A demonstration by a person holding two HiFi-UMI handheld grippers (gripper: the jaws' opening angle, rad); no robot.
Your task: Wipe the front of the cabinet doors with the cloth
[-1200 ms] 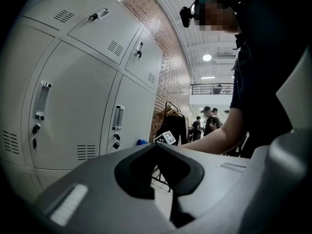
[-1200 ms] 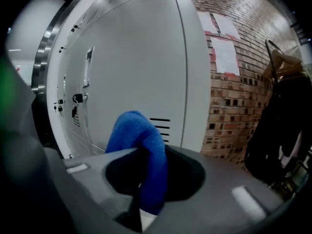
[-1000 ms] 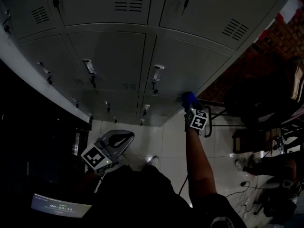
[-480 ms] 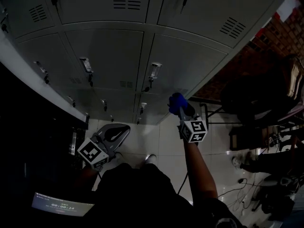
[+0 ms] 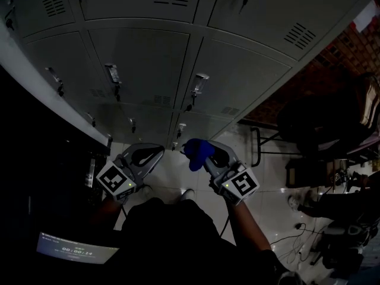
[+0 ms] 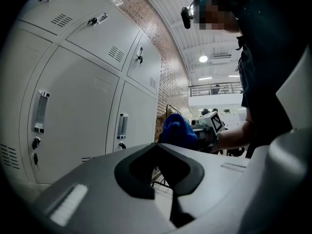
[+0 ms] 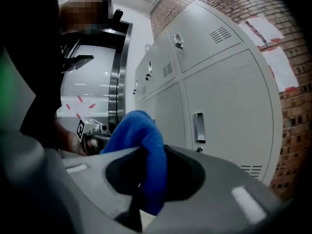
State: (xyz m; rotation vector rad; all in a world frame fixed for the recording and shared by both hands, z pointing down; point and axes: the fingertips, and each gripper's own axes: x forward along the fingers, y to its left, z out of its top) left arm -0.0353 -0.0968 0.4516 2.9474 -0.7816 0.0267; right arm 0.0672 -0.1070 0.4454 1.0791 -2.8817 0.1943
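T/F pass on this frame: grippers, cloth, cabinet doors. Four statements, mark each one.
1. The right gripper is shut on the blue cloth. True.
2. The left gripper holds a second cloth. False: its jaws are together with nothing between them.
3. The cloth is pressed flat against a door. False: it is held clear of the cabinet doors.
4. The cabinet doors in view are closed. True.

Blue cloth [image 5: 196,151] is bunched into a soft wad, pinched tight in the jaws of the right gripper [image 5: 205,157], up in the air and clear of the grey metal cabinet doors [image 5: 237,82], all closed, with vent slots and upright handles.
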